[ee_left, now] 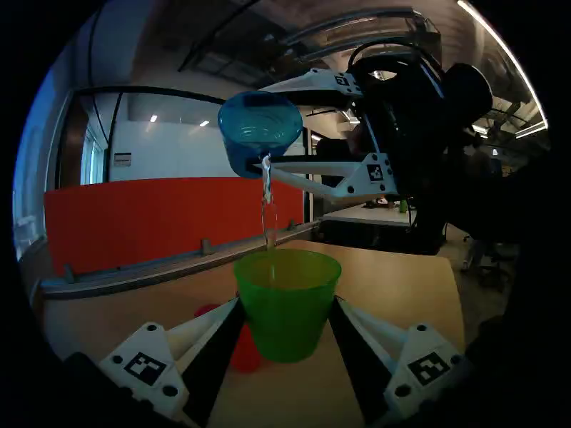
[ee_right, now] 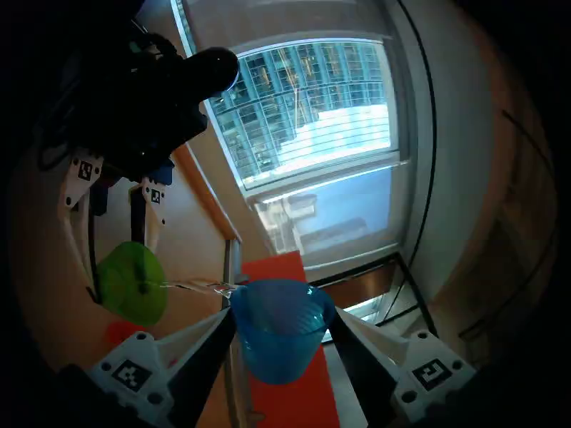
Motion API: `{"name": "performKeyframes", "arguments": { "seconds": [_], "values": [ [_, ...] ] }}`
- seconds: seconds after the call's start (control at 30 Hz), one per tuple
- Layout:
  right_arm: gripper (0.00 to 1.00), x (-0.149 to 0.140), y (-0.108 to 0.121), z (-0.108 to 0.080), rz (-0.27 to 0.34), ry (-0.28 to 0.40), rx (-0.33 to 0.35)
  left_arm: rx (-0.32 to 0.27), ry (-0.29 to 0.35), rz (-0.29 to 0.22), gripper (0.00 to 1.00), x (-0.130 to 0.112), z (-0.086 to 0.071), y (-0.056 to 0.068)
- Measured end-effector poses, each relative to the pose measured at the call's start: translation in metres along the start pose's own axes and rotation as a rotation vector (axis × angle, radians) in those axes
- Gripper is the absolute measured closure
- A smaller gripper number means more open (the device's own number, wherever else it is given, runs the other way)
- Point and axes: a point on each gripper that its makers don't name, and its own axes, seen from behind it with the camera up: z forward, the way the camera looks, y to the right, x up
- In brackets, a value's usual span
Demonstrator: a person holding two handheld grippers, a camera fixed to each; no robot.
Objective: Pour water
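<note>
In the left gripper view my left gripper is shut on a green cup, held upright just above the wooden table. Above it my right gripper holds a tilted blue cup, and a thin stream of water falls from its lip into the green cup. In the right gripper view my right gripper is shut on the blue cup. The water stream runs from it toward the green cup, which my left gripper holds farther off.
A red cup stands on the table just behind and left of the green cup, with another red object beyond it. A red partition with a metal rail lines the table's far edge. A large window lies beyond.
</note>
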Motion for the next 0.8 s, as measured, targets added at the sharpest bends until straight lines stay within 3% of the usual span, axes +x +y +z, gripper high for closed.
{"name": "performKeyframes", "arguments": {
  "seconds": [0.8],
  "values": [
    [0.09,0.000,0.018,-0.002,-0.103,-0.009,-0.043,0.003,-0.003,0.001,0.20,-0.001,0.004,-0.002]
  ]
}}
